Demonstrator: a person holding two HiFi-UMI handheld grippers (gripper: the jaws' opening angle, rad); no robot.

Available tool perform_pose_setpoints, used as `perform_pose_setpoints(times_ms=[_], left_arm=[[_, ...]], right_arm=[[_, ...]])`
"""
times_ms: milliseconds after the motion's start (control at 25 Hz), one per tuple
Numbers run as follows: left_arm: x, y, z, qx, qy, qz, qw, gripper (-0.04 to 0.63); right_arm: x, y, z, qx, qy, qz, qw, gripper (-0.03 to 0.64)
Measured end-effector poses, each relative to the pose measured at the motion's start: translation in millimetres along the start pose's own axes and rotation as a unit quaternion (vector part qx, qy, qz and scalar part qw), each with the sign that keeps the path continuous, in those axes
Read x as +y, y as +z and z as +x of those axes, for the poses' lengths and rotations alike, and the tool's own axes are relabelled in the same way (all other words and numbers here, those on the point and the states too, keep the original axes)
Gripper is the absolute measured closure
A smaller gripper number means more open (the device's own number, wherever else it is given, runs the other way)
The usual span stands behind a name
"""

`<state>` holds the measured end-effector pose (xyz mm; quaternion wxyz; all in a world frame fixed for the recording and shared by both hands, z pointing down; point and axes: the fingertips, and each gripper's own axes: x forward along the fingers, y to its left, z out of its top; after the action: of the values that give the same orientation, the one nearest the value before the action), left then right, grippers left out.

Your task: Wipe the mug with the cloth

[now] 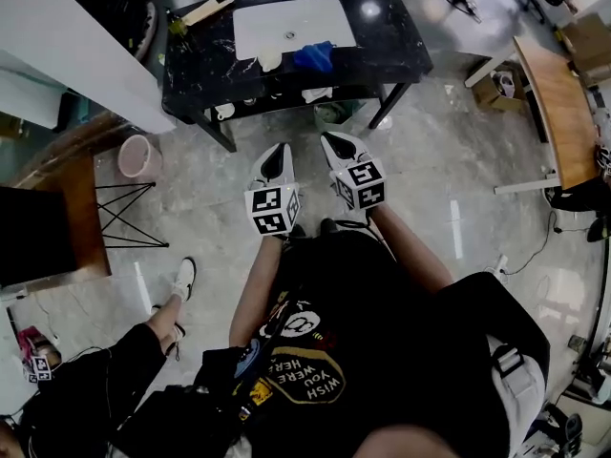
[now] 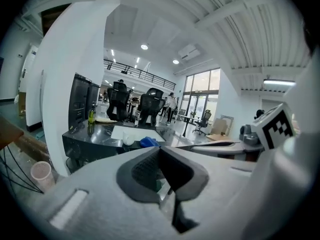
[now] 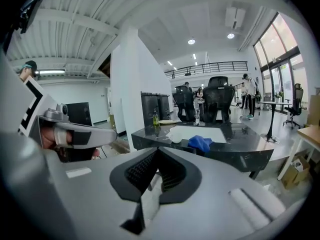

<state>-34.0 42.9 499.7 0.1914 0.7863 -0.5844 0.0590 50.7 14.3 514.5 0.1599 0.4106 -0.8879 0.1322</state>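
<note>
Head view: left gripper (image 1: 279,151) and right gripper (image 1: 334,141) side by side over floor, both claws closed, empty (likely approach posture, nothing to grasp yet). Farther: black table (image 1: 382,36), mug (image 1: 271,60) just left of blue cloth (image 1: 313,56), well apart from grippers.

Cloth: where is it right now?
Head view, top centre: the blue cloth lies on the black table, just right of the mug.

The only words that could be read were "WISH YOU WERE HERE", printed in pale letters inside a dark oval (image 1: 304,375) with a yellow rim on the front of the person's black shirt (image 1: 382,322), and they appeared upside down in the head view.
</note>
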Motion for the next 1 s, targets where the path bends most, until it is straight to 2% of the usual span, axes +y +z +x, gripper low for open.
perform_pose_setpoints(times_ms=[360, 1000], left_arm=[[-33, 0, -19, -0.007, 0.004, 0.029, 0.9996, 0.592], [-60, 0, -23, -0.009, 0.000, 0.032, 0.9994, 0.592]], right_arm=[[-3, 5, -37, -0.023, -0.002, 0.004, 1.000, 0.615], [-11, 4, -65, -0.029, -0.002, 0.008, 1.000, 0.615]])
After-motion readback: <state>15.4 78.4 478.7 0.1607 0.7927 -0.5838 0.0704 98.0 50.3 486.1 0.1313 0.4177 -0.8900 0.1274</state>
